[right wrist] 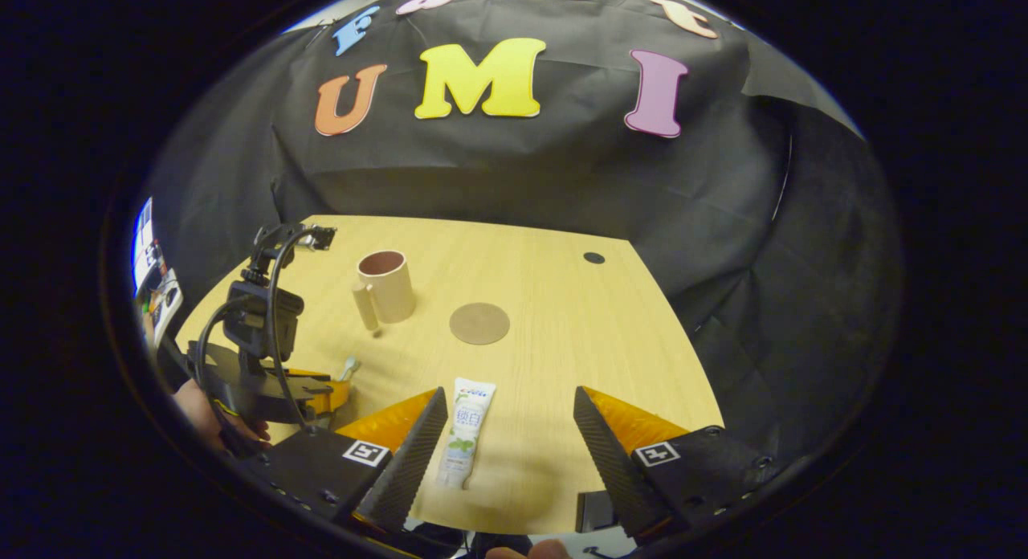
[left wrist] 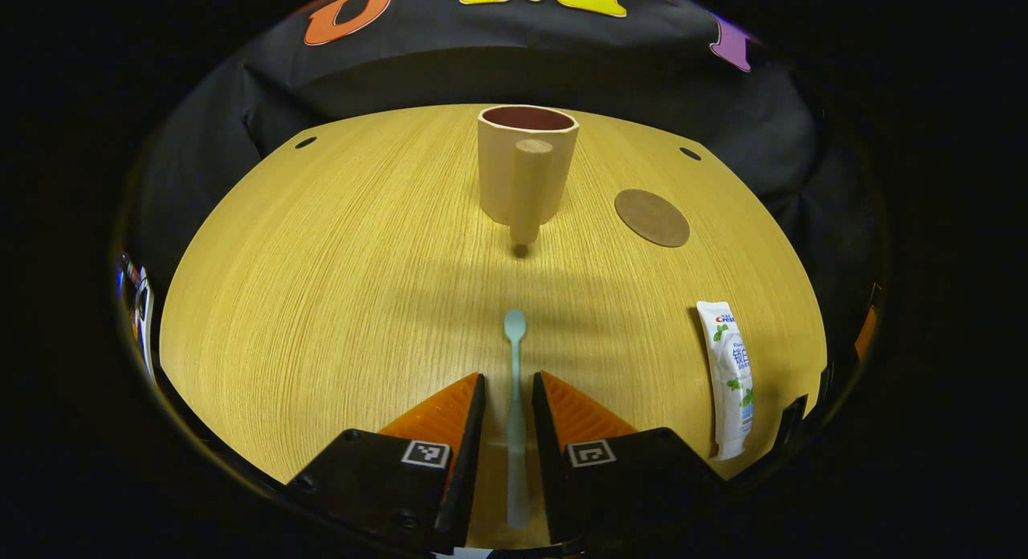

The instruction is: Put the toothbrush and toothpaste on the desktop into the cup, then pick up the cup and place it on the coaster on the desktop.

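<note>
Toothbrush (left wrist: 514,398) flat on desk (left wrist: 321,302), handle between narrowly parted left gripper (left wrist: 509,390) fingers, contact unclear. Right gripper (right wrist: 510,430) spread wide, empty, over toothpaste (right wrist: 464,432). Cup (right wrist: 385,286), coaster (right wrist: 479,324) beyond.

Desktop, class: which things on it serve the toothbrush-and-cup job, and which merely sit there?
Job things: toothbrush, toothpaste, cup, coaster, left gripper, right gripper.
Just there: desktop, its dark holes.

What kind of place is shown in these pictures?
Probably a staged recording booth, not a real bathroom: black cloth wall, bare light wooden desktop, and a hand-held left gripper over a pale blue toothbrush.
</note>
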A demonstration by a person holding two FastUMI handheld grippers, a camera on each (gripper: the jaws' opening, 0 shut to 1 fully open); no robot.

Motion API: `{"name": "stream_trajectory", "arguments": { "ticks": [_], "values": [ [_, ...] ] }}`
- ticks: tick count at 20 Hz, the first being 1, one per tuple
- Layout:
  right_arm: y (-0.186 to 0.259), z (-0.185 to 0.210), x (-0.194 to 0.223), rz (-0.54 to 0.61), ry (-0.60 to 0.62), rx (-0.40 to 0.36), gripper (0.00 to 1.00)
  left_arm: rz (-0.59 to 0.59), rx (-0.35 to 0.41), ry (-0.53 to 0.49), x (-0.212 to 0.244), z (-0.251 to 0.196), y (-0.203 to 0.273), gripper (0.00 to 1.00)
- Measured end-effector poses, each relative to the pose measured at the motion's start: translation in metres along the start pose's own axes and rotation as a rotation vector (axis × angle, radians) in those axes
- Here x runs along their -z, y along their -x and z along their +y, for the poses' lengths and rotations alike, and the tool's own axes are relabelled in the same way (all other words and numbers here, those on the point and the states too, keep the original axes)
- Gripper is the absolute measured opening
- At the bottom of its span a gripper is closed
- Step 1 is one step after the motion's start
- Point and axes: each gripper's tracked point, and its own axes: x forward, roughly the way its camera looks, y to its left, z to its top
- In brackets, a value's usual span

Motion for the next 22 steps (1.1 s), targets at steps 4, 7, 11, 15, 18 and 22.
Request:
{"name": "stream_trajectory", "arguments": {
  "ticks": [4,7,11,15,18,22],
  "values": [
    [-0.003,0.004,0.0,0.008,0.002,-0.004,0.95,-0.004,-0.039,0.003,0.0,0.007,-0.001,0.2],
    [-0.005,0.009,0.002,0.013,0.007,-0.012,0.95,-0.009,-0.029,0.01,-0.001,0.006,0.001,0.09],
    [-0.012,0.017,0.009,0.04,0.0,-0.027,0.95,-0.064,-0.021,-0.011,-0.016,0.007,0.012,0.05],
    [-0.027,0.029,0.023,0.096,0.002,-0.05,0.95,-0.15,0.007,-0.009,-0.041,0.004,0.031,0.03],
    [-0.038,0.039,0.034,0.146,-0.012,-0.067,0.95,-0.222,0.018,-0.038,-0.06,0.004,0.05,0.03],
    [-0.057,0.044,0.057,0.217,-0.002,-0.057,0.98,-0.353,0.033,-0.076,-0.085,0.001,0.08,0.03]
  ]
}}
